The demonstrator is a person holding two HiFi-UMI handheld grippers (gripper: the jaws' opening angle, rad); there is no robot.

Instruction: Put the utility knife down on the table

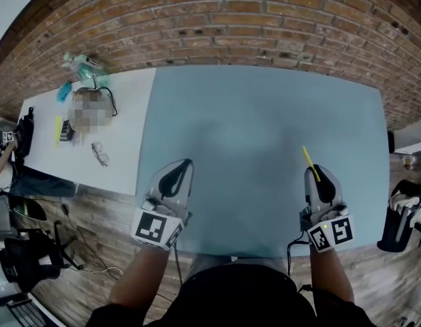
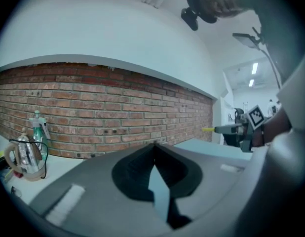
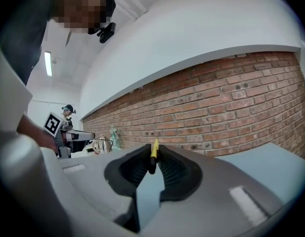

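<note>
A slim yellow utility knife sticks out forward from my right gripper, which is shut on it above the near right of the blue-grey table. In the right gripper view the knife stands clamped between the dark pads. My left gripper hovers over the table's near left, jaws shut with nothing between them. In the left gripper view those tips meet, and the right gripper with the knife shows off to the right.
A white side table on the left carries a headset, glasses and small tools. A brick wall runs behind both tables. Dark gear hangs at the right, and cables and equipment lie on the wooden floor at the left.
</note>
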